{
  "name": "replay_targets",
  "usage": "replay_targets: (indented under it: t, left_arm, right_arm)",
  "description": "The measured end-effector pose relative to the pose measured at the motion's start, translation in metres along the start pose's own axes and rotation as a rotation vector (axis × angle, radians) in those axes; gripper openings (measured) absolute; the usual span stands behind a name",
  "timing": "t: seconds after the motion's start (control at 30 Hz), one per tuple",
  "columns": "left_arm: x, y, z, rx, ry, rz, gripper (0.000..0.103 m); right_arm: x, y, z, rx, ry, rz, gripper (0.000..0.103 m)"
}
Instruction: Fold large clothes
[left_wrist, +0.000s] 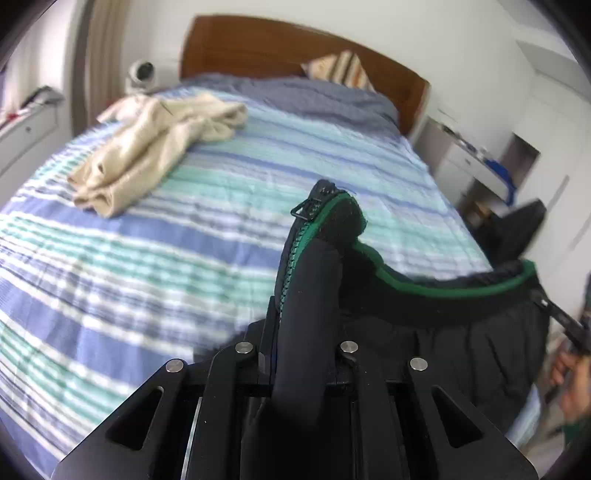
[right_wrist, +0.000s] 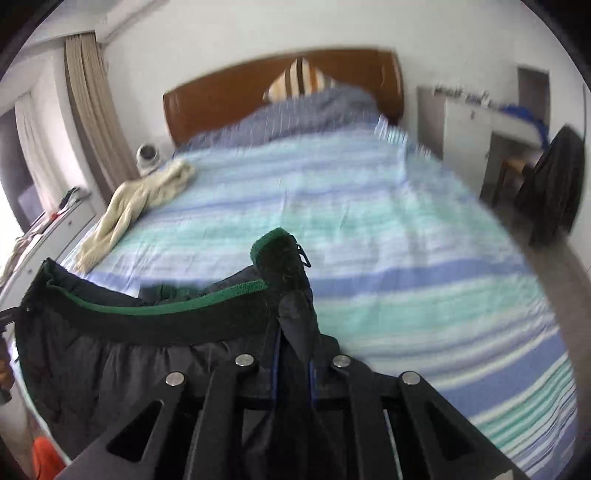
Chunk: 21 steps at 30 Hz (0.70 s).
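Left gripper (left_wrist: 310, 291) clamped on one zipper end of the black jacket (left_wrist: 461, 332) with green collar trim; right gripper (right_wrist: 295, 314) pinched shut on the other end. Jacket strung between the two, hanging over the near edge of the striped bedspread (left_wrist: 147, 258) — beige garment (left_wrist: 147, 147) crumpled farther up, near the wooden headboard (left_wrist: 258, 48).

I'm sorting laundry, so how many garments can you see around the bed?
3: a dark jacket held between both grippers at the bed's foot, a cream garment on the bed's far left, and dark clothing hanging right of the bed. Others may be hidden.
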<state>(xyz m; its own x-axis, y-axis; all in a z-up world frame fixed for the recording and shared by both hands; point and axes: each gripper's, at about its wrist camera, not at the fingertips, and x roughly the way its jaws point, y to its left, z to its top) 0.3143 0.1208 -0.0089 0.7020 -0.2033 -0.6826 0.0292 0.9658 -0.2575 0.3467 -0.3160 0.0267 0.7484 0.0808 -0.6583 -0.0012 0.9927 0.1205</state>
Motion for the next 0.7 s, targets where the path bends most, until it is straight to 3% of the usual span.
replay_targets:
  t: [0.1,0.17,0.23,0.27,0.33,0.7]
  left_arm:
    - [0.048,-0.001,-0.008,0.031,-0.002,0.106,0.015]
    - [0.092,0.005,-0.026,0.042,0.058,0.187,0.017]
    - [0.127,0.016,-0.05,0.063,0.108,0.234,0.03]
    - [0.137,0.021,-0.061,0.044,0.107,0.217,0.031]
    - [0.141,0.023,-0.064,0.029,0.063,0.221,0.033]
    - [0.157,0.044,-0.074,-0.059,0.06,0.115,0.035]
  right_arm:
    - [0.036,-0.001,0.001,0.031,0.011,-0.066,0.011]
    - [0.073,-0.007,-0.017,0.069,0.071,-0.103,0.011]
    - [0.121,-0.019,-0.054,0.122,0.183,-0.135,0.011]
    - [0.142,-0.027,-0.075,0.154,0.227,-0.114,0.012]
    - [0.146,-0.037,-0.091,0.224,0.158,-0.079,0.012]
    - [0.164,-0.04,-0.104,0.255,0.095,-0.052,0.014]
